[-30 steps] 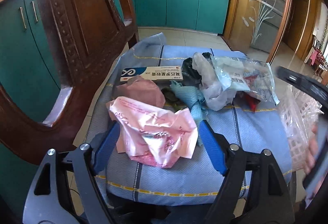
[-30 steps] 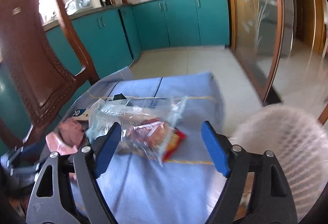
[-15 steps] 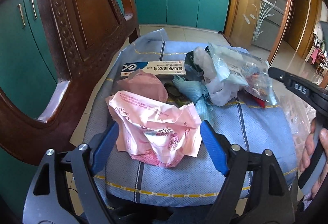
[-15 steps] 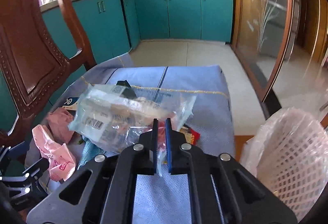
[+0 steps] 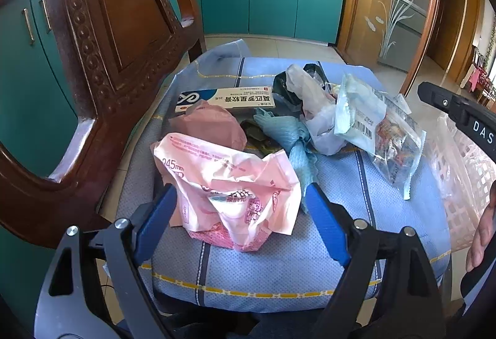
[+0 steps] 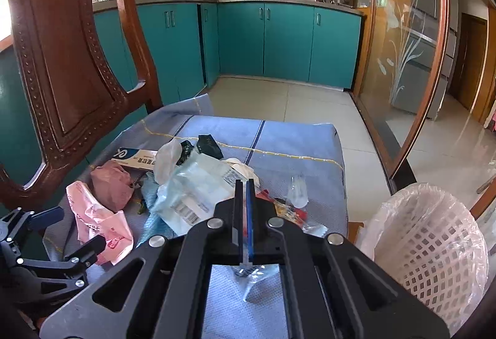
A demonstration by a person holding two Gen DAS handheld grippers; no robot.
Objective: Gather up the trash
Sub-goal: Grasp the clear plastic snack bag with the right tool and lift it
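Note:
A heap of trash lies on a blue cloth-covered seat (image 5: 263,270). My left gripper (image 5: 240,215) straddles a crumpled pink wrapper (image 5: 223,180) at the near edge. Its jaws are opening and the blue pads stand clear of the wrapper's sides. My right gripper (image 6: 245,193) is shut on the edge of a clear plastic snack bag (image 6: 192,193). That bag (image 5: 372,122) hangs tilted above the right side of the heap. Behind it lie a white plastic bag (image 5: 310,97), a teal wipe (image 5: 288,134), a pink crumpled wad (image 5: 210,125), a black wrapper (image 5: 280,87) and a long ointment box (image 5: 226,98).
A white lattice basket (image 6: 434,239) lined with clear plastic stands on the floor right of the seat. A carved wooden chair back (image 5: 93,44) rises close on the left. Teal kitchen cabinets and a glass sliding door stand beyond the tiled floor. A hand (image 5: 480,233) shows at the right edge.
My right gripper went from open around the clear snack bag to shut on it, and the bag has lifted and tilted rightward. The left gripper stays around the pink wrapper.

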